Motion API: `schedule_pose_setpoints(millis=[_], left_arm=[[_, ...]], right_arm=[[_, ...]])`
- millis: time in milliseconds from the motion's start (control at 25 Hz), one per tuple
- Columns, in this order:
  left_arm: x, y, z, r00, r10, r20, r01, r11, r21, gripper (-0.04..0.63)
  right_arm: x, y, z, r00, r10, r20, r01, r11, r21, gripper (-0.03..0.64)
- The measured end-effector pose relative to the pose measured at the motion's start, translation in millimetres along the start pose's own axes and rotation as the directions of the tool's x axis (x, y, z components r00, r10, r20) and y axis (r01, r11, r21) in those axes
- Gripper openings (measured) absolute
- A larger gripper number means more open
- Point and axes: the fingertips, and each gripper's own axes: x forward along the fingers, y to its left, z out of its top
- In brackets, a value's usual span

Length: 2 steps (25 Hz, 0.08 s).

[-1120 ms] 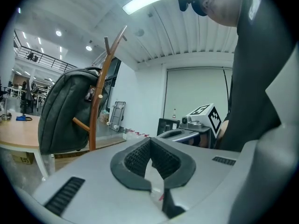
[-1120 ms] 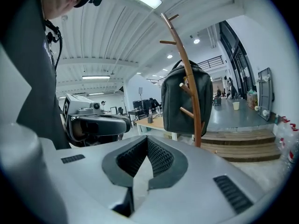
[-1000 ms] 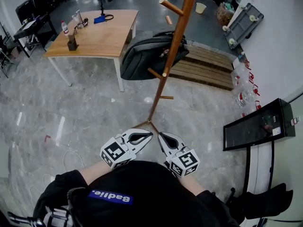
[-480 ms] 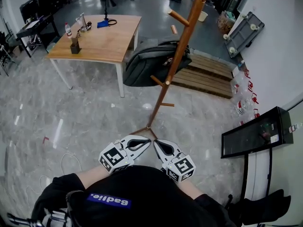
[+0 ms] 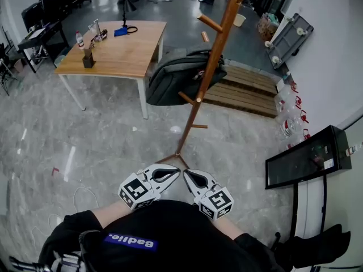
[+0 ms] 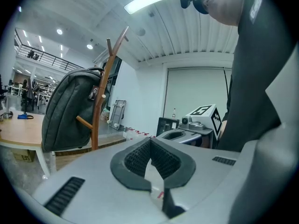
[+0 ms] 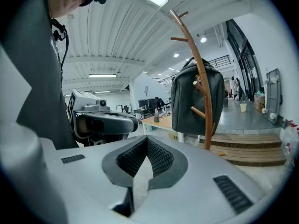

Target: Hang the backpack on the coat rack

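A dark grey backpack (image 5: pixel 180 76) hangs from a peg of the wooden coat rack (image 5: pixel 207 74), well off the floor. It also shows in the left gripper view as backpack (image 6: pixel 70 110) on the rack (image 6: pixel 99 107), and in the right gripper view as backpack (image 7: pixel 196 99) on the rack (image 7: pixel 201 80). My left gripper (image 5: pixel 177 171) and right gripper (image 5: pixel 186 174) sit side by side close to my body, near the rack's foot and apart from the bag. Both are shut with nothing between the pads.
A wooden table (image 5: pixel 122 50) carrying a bottle and small items stands left of the rack. Behind it lies a wooden pallet (image 5: pixel 245 85). A black screen (image 5: pixel 309 152) on a stand and packed water bottles (image 5: pixel 290 113) line the right wall. Cables trail on the floor at lower left.
The head view has shifted slightly. Both grippers stay shut in about the same place, and the backpack still hangs on the rack.
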Motion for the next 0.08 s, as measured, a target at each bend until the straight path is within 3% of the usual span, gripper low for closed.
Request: schedule_pose_setpoints(millis=[80], left_arm=[[-1.4, -2.1, 0.2, 1.000, -0.005, -0.001, 0.005, 1.000, 0.000, 0.009]], right_arm=[[0.3, 3.3, -0.2, 1.000, 0.001, -0.001, -0.001, 1.000, 0.000, 0.005]])
